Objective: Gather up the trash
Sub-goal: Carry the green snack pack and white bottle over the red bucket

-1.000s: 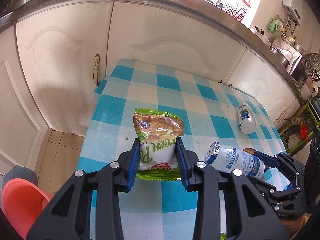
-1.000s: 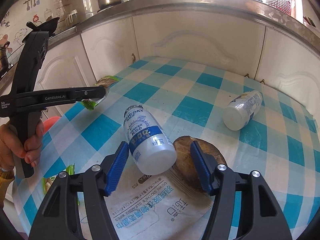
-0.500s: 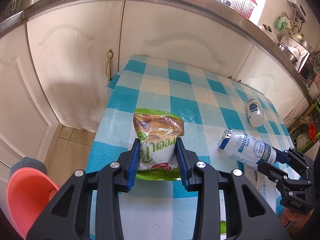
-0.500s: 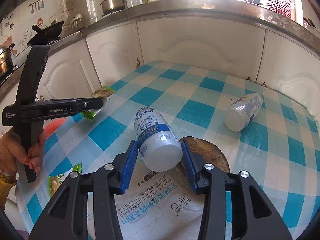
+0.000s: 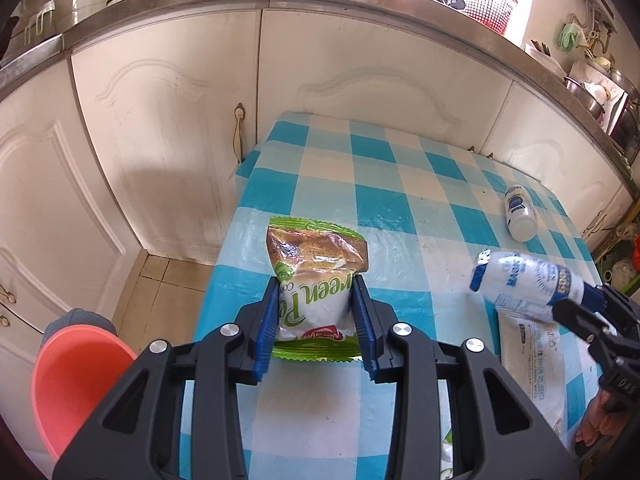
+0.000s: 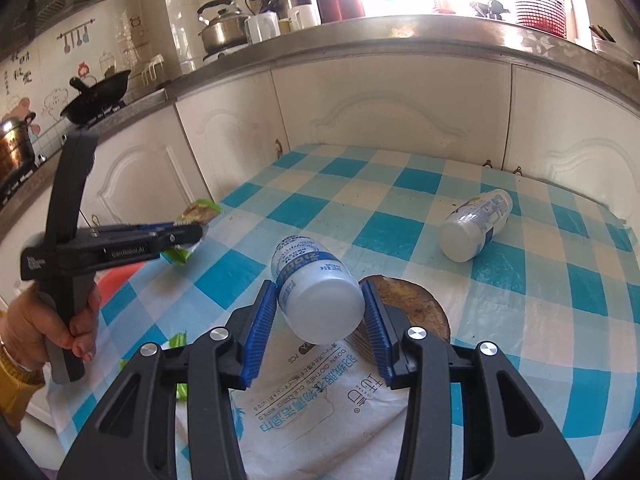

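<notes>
Bright window glare up top (fisheye-bent edges), sharp centre.

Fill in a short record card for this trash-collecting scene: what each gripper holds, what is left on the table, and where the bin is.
left gripper: shut on the green snack packet
right gripper: shut on the blue-labelled bottle, lifted off the cloth
left on table: second bottle lying on its side; white wipes pack; brown round piece
bin: pink container on the floor beside the table
</notes>
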A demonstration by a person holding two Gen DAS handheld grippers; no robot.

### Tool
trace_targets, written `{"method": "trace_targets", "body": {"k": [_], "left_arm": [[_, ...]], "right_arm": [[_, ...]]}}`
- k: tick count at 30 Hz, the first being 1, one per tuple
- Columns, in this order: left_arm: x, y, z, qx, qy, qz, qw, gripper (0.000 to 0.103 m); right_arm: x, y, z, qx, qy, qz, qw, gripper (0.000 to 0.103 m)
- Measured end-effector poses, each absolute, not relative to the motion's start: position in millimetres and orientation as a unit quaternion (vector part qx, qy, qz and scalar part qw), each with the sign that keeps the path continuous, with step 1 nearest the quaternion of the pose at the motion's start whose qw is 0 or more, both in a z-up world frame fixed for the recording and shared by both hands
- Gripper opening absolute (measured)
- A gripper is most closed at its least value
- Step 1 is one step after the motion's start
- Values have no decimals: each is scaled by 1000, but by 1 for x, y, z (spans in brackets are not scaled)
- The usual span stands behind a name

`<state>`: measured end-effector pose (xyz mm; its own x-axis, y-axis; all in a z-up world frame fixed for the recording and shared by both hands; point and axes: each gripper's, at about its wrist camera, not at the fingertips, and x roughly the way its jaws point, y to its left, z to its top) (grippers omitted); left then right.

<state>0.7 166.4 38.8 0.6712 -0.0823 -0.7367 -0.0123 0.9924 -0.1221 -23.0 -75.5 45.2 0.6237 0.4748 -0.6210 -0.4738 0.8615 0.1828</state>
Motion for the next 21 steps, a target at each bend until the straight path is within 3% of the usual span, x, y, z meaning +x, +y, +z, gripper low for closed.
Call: {"method": "trace_targets", "body": {"k": [21], "left_arm": [[-56, 184, 48, -95, 383, -9, 919, 37]], "right_arm": [[-42, -96, 64, 64, 349, 280, 892, 45]]}}
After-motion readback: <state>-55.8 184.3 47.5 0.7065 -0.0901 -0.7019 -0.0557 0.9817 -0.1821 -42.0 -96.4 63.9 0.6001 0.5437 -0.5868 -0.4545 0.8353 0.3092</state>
